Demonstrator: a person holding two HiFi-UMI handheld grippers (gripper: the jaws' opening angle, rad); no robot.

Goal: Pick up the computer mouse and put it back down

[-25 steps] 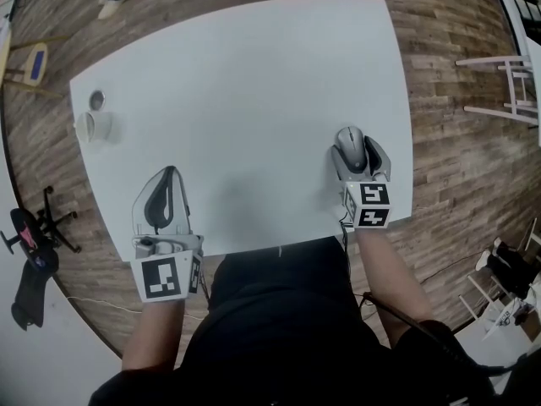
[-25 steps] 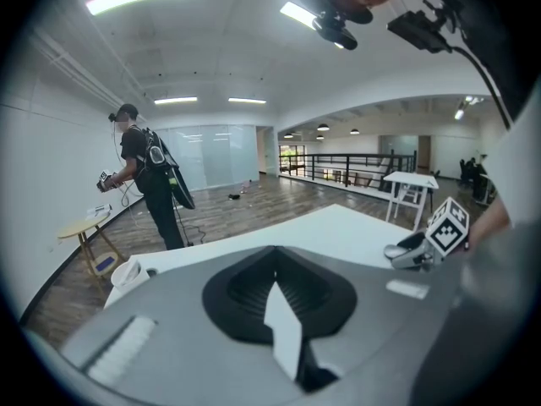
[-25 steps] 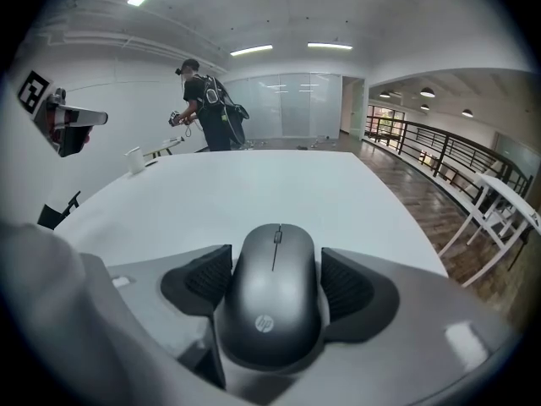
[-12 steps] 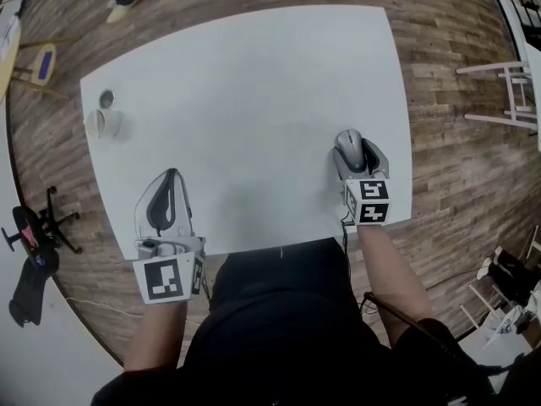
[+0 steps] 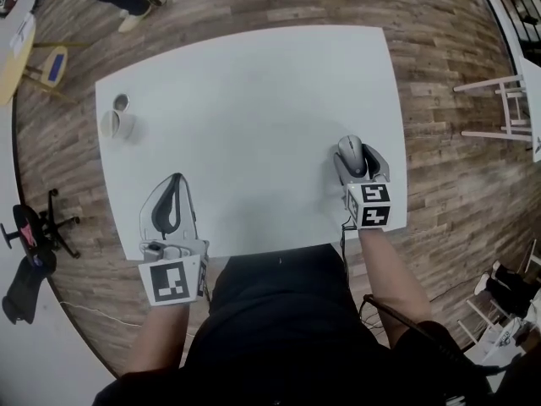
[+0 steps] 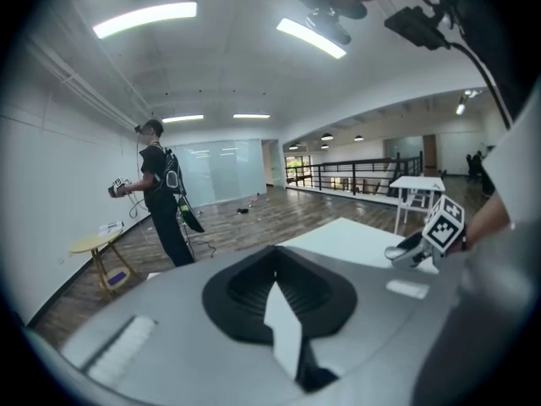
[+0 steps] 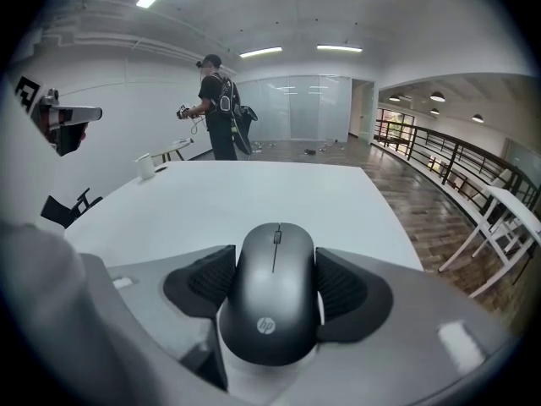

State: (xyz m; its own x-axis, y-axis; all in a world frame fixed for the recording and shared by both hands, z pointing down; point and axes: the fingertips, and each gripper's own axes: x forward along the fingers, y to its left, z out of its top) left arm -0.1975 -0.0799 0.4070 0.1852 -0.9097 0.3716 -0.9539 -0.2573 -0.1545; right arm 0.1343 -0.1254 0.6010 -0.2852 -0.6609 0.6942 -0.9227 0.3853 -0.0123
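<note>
— Two tongs: status?
— The right gripper has just been closing; its pads pinch the computer mouse near the table's right front edge. The left gripper is clenched, empty.
— Handling?
— Probably light, rigid and slick: hold its flanks.

So, white table on a wood floor. The right tool is at about 4 o'clock near the table's near edge. Its jaws have just been closing, with the grey mouse between them. The left tool is over at 7 o'clock, jaw tips together. Way off at 10 o'clock there's a white cup, with a small round thing just beside it.
</note>
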